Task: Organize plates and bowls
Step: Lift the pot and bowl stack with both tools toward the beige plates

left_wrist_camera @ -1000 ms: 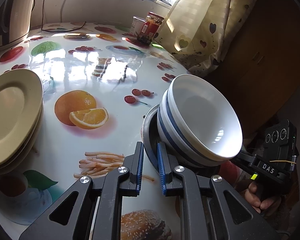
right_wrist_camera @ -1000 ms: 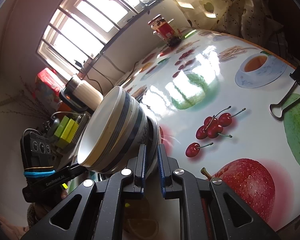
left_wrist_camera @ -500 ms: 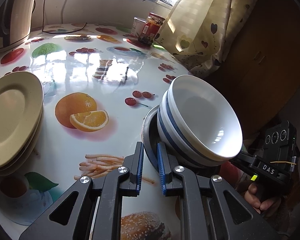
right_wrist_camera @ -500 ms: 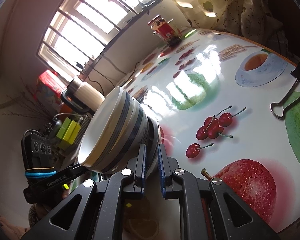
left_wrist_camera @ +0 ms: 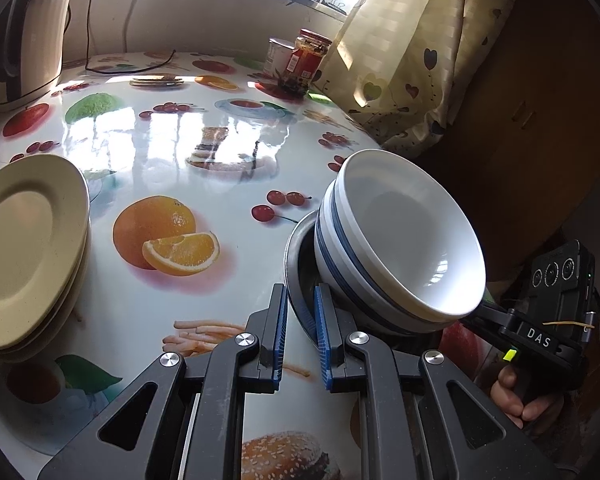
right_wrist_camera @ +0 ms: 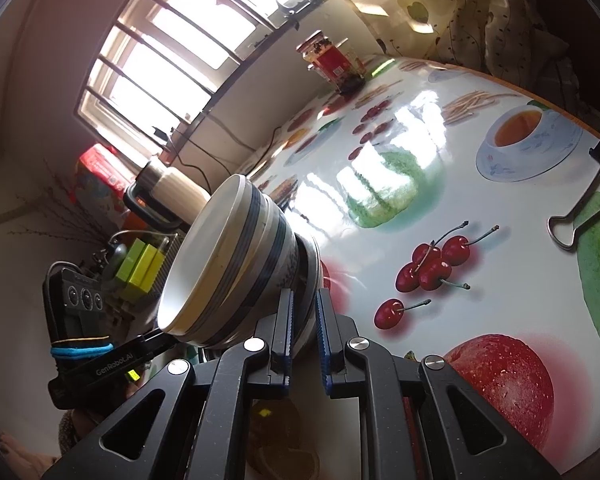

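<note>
Both grippers pinch one tilted stack of bowls over the fruit-print table.

Two nested white ceramic bowls with blue bands (left_wrist_camera: 400, 236) sit inside a grey metal dish (left_wrist_camera: 298, 256), held tipped above the glossy table (left_wrist_camera: 160, 152). The left gripper (left_wrist_camera: 300, 332) and right gripper (right_wrist_camera: 303, 332) each clamp blue pads on the dish's thin rim from opposite sides. Only the left view shows the stack of cream round plates (left_wrist_camera: 28, 240), at least two, resting at the table's left edge; only the right view shows a black binder clip (right_wrist_camera: 580, 208). One red-labelled glass jar (left_wrist_camera: 306, 60) stands far back.
</note>
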Action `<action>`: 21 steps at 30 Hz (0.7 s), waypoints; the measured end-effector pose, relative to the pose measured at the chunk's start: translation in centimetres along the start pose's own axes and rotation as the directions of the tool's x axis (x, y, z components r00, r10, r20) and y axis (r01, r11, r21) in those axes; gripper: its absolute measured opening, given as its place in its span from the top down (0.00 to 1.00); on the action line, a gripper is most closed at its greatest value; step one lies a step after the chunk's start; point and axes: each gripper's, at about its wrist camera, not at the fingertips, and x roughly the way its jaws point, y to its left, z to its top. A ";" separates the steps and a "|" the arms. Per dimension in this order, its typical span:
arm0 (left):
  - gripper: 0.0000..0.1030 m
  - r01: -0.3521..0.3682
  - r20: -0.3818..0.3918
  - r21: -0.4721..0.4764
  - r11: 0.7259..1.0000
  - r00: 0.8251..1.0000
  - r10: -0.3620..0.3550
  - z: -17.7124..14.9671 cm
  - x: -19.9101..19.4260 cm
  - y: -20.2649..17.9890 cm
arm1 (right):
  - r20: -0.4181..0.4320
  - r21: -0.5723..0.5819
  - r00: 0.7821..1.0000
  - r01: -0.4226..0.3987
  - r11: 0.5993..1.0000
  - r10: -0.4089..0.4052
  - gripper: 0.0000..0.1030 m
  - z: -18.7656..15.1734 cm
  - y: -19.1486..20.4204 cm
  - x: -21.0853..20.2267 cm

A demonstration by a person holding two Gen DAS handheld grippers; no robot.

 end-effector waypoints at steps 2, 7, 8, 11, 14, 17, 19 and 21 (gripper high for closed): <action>0.86 -0.002 0.005 0.003 1.000 1.000 0.002 0.1 -0.2 0.0 | 0.001 -0.002 1.000 -0.003 1.000 0.003 0.88 0.2 0.0 0.0; 0.86 -0.009 0.008 -0.002 1.000 1.000 0.009 0.3 -0.4 0.0 | 0.004 -0.014 1.000 -0.007 1.000 0.007 0.88 0.7 0.5 0.2; 0.86 -0.010 0.008 -0.003 1.000 1.000 0.010 0.3 -0.4 0.1 | 0.002 -0.016 1.000 -0.007 1.000 0.007 0.88 0.7 0.6 0.2; 0.86 -0.012 0.011 -0.006 1.000 1.000 0.012 0.4 -0.6 0.1 | 0.000 -0.018 1.000 -0.009 1.000 0.009 0.88 0.8 0.8 0.3; 0.86 -0.014 0.017 -0.010 1.000 1.000 0.014 0.5 -0.9 0.2 | -0.004 -0.022 1.000 -0.011 1.000 0.011 0.88 1.0 1.2 0.4; 0.86 -0.017 0.024 -0.014 1.000 1.000 0.017 0.7 -1.2 0.3 | -0.005 -0.025 1.000 -0.015 1.000 0.014 0.88 1.2 1.5 0.5; 0.86 -0.019 0.030 -0.019 1.000 0.999 0.020 0.9 -1.5 0.4 | -0.006 -0.028 1.000 -0.019 0.999 0.019 0.88 1.4 1.8 0.7; 0.86 -0.026 0.035 -0.021 0.999 0.999 0.027 1.1 -1.8 0.5 | -0.009 -0.031 1.000 -0.022 0.999 0.022 0.88 1.6 2.1 0.8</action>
